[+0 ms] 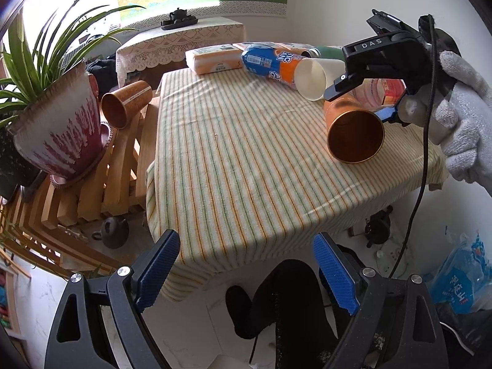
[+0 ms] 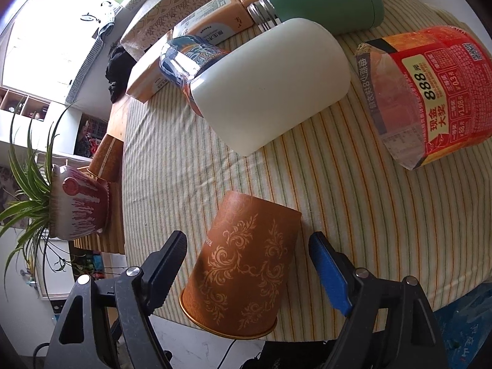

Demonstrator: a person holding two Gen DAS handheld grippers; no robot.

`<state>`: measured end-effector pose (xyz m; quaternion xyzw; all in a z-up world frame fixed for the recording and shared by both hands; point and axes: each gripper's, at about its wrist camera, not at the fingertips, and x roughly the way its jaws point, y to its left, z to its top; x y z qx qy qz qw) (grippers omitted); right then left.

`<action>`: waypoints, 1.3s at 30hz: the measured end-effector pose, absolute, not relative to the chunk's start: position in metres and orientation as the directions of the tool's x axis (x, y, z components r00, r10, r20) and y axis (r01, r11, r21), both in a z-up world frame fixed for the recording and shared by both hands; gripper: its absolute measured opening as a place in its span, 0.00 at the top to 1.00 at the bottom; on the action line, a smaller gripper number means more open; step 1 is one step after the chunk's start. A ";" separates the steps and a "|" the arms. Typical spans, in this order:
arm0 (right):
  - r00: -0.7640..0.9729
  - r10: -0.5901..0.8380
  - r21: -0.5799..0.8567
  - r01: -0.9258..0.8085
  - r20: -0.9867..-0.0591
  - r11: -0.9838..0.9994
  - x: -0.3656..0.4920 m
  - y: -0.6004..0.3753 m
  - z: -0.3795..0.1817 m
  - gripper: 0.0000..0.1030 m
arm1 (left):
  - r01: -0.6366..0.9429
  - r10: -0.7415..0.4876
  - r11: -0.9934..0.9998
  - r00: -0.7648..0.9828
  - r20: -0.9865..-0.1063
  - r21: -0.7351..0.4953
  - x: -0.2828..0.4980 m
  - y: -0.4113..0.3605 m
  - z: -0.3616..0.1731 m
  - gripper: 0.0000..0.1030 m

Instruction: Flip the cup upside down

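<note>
Striped cloth in green, orange and cream covers the tabletop point(image 1: 246, 153), which fills the middle of the left wrist view; a white wall and a hanging landscape picture run along the top of the frame.

At right centre of that view the brown cup point(image 1: 353, 129) lies on its side near the tabletop's right edge, its open mouth turned toward the lower right of the frame. The right gripper point(image 1: 359, 100), held by a hand in a white glove point(image 1: 461, 117), has one finger on each side of the cup. In the right wrist view the same cup point(image 2: 243, 267) sits at lower centre, its patterned wall between the fingers point(image 2: 166, 267); a gap shows on both sides, so they are spread around it and not pinching.

The left gripper point(image 1: 246, 270) is at the bottom of its own view, fingers spread with nothing between them, below the tabletop's near edge.

Behind the brown cup lies a white cup point(image 2: 267, 86) on its side, touching a blue and orange bottle point(image 1: 267, 61). A green flask point(image 2: 323, 0) lies at the top of the right wrist view and a red-labelled container point(image 2: 430, 92) at upper right. A potted plant point(image 1: 58, 123) and a second brown cup point(image 1: 126, 104) are at the left of the left wrist view.
</note>
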<state>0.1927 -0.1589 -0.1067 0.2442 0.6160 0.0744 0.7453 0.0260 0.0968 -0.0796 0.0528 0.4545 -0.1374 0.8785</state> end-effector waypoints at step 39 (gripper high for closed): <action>0.820 0.111 0.023 -0.118 -0.562 0.993 0.113 -0.135 -0.069 0.41 | 0.274 -0.257 0.955 0.558 -0.789 -0.117 0.040 0.071 -0.086 0.12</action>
